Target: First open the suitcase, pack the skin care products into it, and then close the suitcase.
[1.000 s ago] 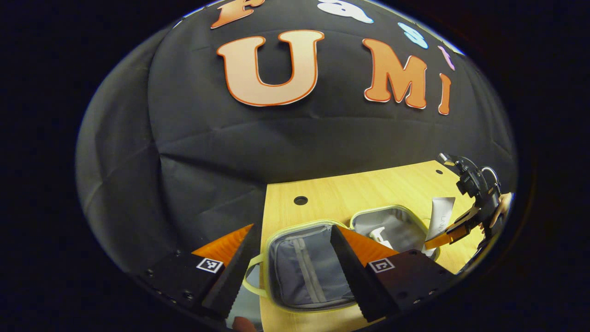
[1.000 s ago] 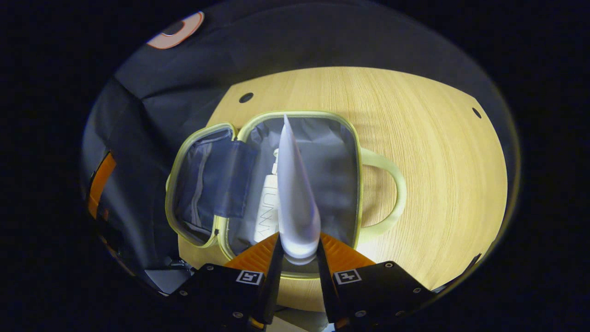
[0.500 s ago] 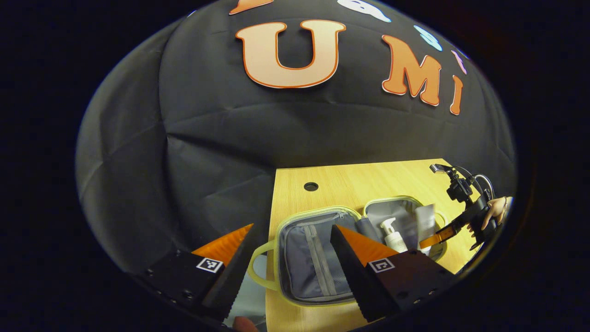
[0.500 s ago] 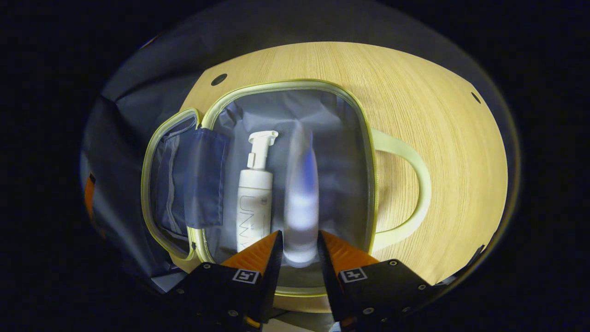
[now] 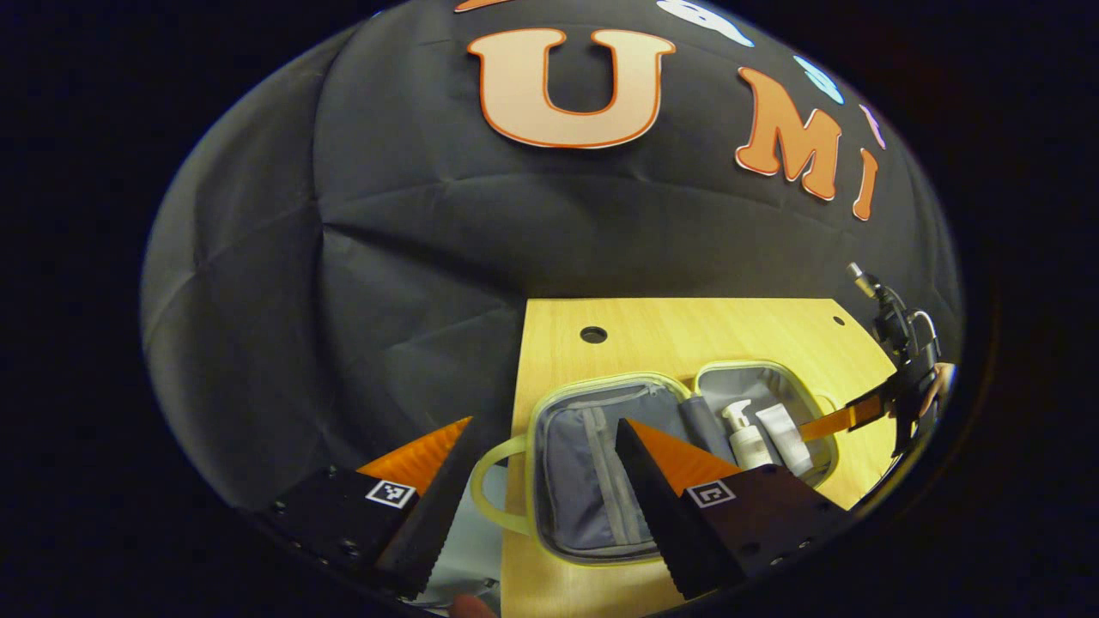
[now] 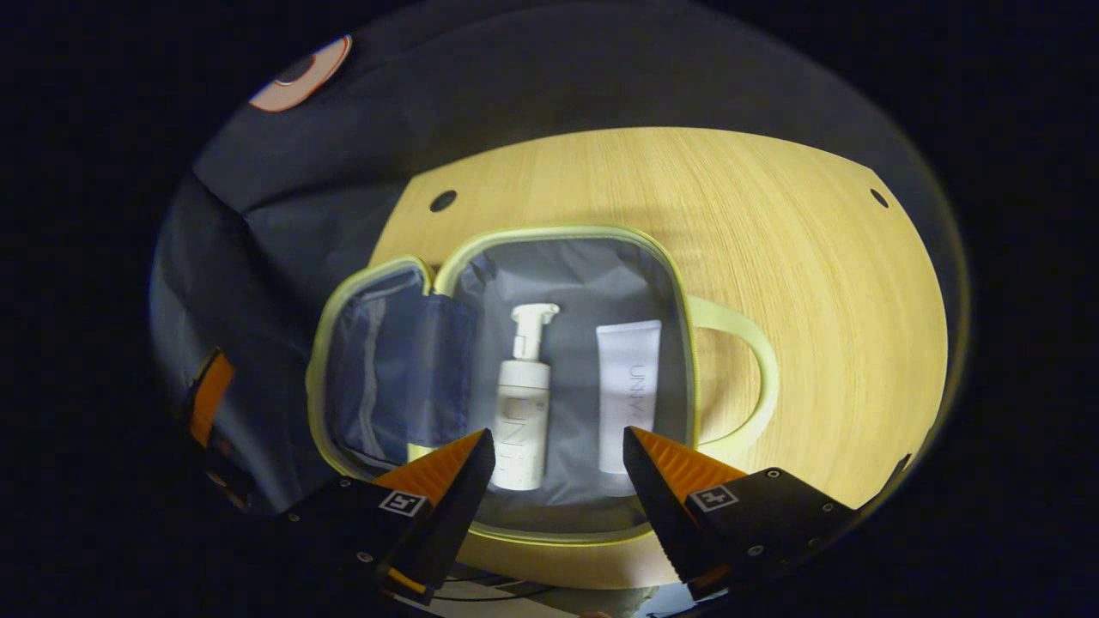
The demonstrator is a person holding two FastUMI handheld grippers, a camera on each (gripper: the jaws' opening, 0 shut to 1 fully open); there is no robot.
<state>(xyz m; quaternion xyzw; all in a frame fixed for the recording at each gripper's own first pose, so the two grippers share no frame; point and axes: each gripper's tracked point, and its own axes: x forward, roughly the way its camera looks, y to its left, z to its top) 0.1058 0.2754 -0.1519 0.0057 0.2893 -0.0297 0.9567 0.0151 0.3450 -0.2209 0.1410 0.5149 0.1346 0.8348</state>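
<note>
The right gripper (image 6: 558, 451) hangs over the open suitcase (image 6: 567, 233) with its jaws spread wide and nothing between them. Directly ahead of them lie a white tube (image 6: 628, 390) and a white pump bottle (image 6: 522, 403), side by side but apart on the grey lining of the right half, both lengthwise with the pump head pointing away from the gripper. The left gripper (image 5: 545, 429) is also released, jaws wide and empty, held above the near left edge of the table (image 5: 670, 330), close to the case's left handle (image 5: 488, 481).

The suitcase is small and soft, with pale yellow-green piping and a looped handle (image 6: 755, 378) on each outer side. It lies flat, both halves up; the left half (image 6: 378, 360) shows a grey zip pocket, and a dark fabric flap (image 6: 434, 360) folds across the hinge.

With both products in, closing looks like the next step. The risks I see: the loose flap could bunch in the seam as one half swings over, and the case is light, so pushing one half without steadying the other might slide it across the smooth table. The bottle's pump head sticks up and could catch the lid or the zip line; the tube could roll toward the rim if the case is tilted
</note>
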